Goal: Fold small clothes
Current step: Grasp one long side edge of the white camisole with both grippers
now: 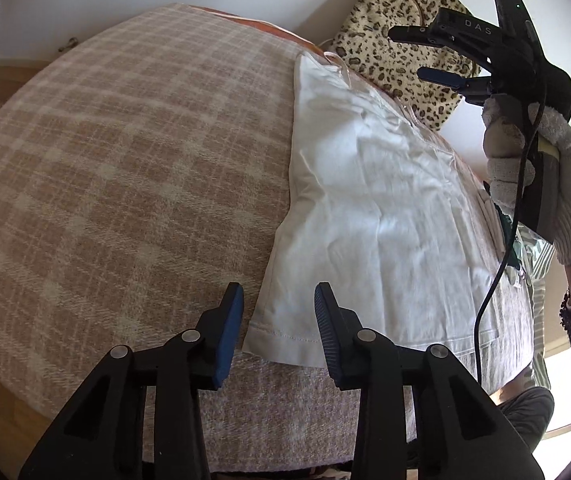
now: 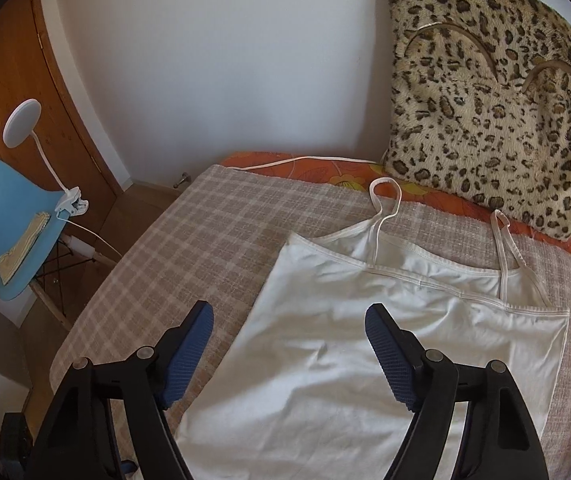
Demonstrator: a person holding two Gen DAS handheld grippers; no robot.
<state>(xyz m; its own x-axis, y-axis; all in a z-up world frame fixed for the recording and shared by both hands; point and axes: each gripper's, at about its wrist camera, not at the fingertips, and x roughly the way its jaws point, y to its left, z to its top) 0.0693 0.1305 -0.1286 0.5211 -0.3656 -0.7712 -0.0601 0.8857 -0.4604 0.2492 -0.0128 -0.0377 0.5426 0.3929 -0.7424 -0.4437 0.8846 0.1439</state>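
Checked bedding in beige and cream (image 1: 117, 168) covers the bed that serves as the work surface, with a white wall behind. Starting at the left gripper (image 1: 279, 324), its jaws stand well apart and hold nothing; just ahead of the tips, between them, lies the hemmed bottom corner of the white camisole (image 1: 377, 208), which is spread flat and runs away toward its straps (image 2: 385, 200) at the far end. The right gripper (image 2: 289, 352) hovers above the garment's middle, likewise spread wide and empty, with cloth directly under and ahead of it. Beyond the straps a leopard-print cushion (image 2: 493, 112) leans on the wall. To start the fold well, I judge each tool should pinch one edge or corner cleanly, taking both layers of the camisole but none of the checked cover beneath, then lift and carry together so the fabric stays taut and lands square. Thin jersey like this probably slips and wrinkles easily.
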